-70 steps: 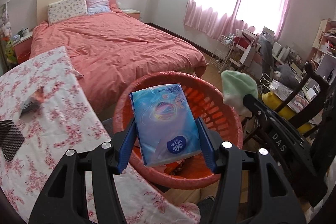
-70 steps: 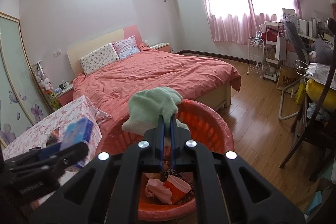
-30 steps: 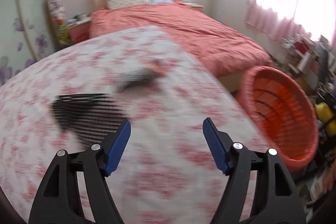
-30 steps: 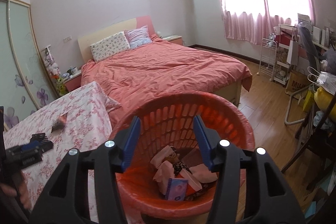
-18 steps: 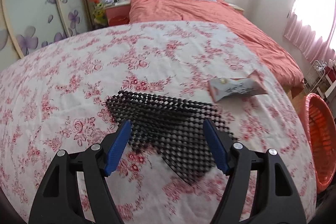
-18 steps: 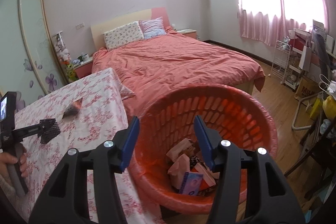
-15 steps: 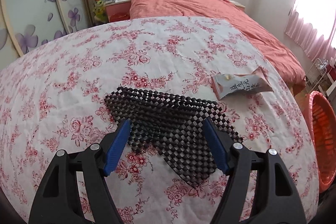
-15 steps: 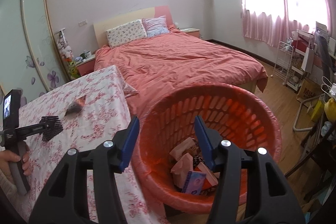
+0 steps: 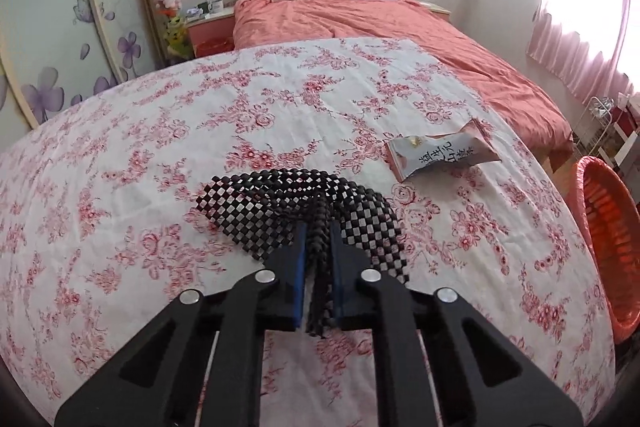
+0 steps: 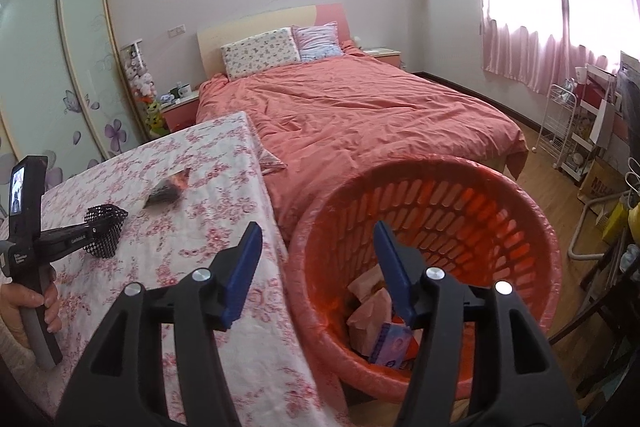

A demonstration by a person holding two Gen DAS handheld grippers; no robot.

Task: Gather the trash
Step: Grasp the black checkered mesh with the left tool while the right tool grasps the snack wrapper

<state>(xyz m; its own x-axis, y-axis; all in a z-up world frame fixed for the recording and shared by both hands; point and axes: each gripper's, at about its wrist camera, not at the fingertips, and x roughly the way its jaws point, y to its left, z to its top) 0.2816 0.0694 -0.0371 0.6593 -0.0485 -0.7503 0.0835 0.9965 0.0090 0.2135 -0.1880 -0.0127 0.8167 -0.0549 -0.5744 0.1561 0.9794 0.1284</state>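
Observation:
My left gripper (image 9: 317, 231) is shut on a black mesh mat (image 9: 280, 203) that bunches up between its fingers on the floral tablecloth (image 9: 160, 147). A silver-and-pink snack wrapper (image 9: 438, 151) lies on the cloth to the right of the mat. My right gripper (image 10: 316, 263) is open and empty, above the near rim of the orange basket (image 10: 500, 219), which holds several pieces of trash (image 10: 376, 315). The right wrist view also shows the left gripper (image 10: 86, 230) shut on the mat (image 10: 105, 227) and the wrapper (image 10: 168, 189).
The orange basket (image 9: 600, 239) stands off the table's right edge. A bed with a pink duvet (image 10: 360, 115) lies beyond the table. A wire rack (image 10: 560, 131) and clutter stand by the window at the right. Sliding wardrobe doors (image 10: 48, 67) are at the left.
My left gripper dropped the blue tissue pack into the basket, swung to the table and closed on the black mat. My right gripper let go of the green cloth and stays open over the basket.

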